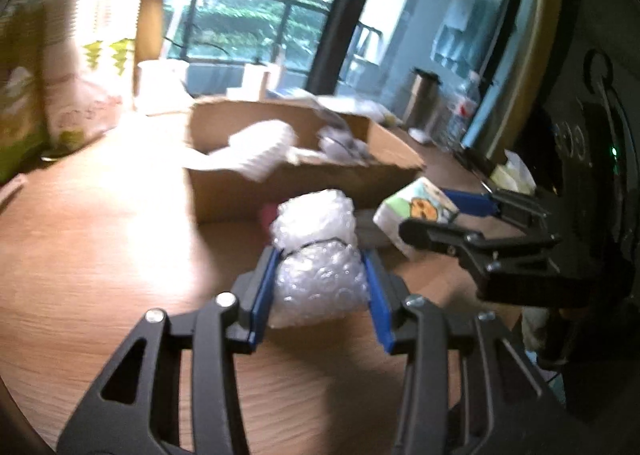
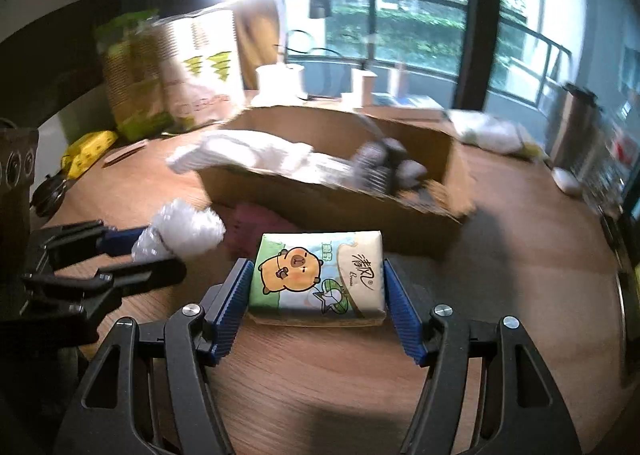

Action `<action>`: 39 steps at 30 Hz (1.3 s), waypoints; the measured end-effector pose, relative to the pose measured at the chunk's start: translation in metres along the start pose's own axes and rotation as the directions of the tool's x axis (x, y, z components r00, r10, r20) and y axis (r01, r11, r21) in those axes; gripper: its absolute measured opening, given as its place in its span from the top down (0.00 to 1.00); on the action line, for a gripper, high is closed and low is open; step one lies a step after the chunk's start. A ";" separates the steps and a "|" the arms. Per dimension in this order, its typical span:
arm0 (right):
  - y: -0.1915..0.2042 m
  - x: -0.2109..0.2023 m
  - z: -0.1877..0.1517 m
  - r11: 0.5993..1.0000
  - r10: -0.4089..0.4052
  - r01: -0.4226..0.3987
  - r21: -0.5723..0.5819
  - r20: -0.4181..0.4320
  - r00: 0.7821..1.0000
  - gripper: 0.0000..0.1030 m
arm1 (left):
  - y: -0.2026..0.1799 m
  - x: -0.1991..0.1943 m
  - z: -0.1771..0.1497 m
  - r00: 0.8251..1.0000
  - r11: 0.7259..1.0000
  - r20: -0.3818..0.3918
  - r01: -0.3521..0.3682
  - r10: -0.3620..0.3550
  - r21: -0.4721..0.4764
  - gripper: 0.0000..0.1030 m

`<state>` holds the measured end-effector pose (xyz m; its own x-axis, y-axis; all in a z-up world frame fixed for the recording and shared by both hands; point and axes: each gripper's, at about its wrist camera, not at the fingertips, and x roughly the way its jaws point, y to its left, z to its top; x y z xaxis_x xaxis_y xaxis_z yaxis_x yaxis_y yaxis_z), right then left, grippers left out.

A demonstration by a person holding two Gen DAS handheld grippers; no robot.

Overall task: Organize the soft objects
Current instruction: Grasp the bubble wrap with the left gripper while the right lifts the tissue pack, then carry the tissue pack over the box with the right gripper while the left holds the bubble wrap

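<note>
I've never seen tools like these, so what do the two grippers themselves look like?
Both look alike. The left gripper and the right gripper are black plastic linkages with triangular cut-outs and silver screw heads at the joints. Each has two fingers tipped with blue pads that are ribbed. No cables or sleeves show.

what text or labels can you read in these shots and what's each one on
"清风" reads on the tissue pack held in the right gripper.
Small script under that brand, and green characters beside it: too small to read.
Reddish print on the paper cup sleeve at the back: blurred, unreadable.
Red label on the water bottle: blurred, unreadable.
Bubble wrap roll in the left gripper and cardboard box: no text.
</note>
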<state>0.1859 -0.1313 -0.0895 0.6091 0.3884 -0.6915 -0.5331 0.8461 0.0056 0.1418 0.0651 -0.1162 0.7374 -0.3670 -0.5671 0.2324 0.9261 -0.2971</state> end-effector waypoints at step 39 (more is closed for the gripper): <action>0.060 0.120 0.107 0.999 0.032 -0.033 -0.028 -0.035 0.999 0.34 | 0.102 -0.046 0.051 0.982 0.989 0.123 -0.133 0.140 -0.069 0.58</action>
<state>0.2898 0.0050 -0.0943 0.5708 0.4024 -0.7157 -0.5690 0.8223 0.0085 0.1642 0.1811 -0.0818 0.8350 -0.2197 -0.5045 0.0879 0.9583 -0.2718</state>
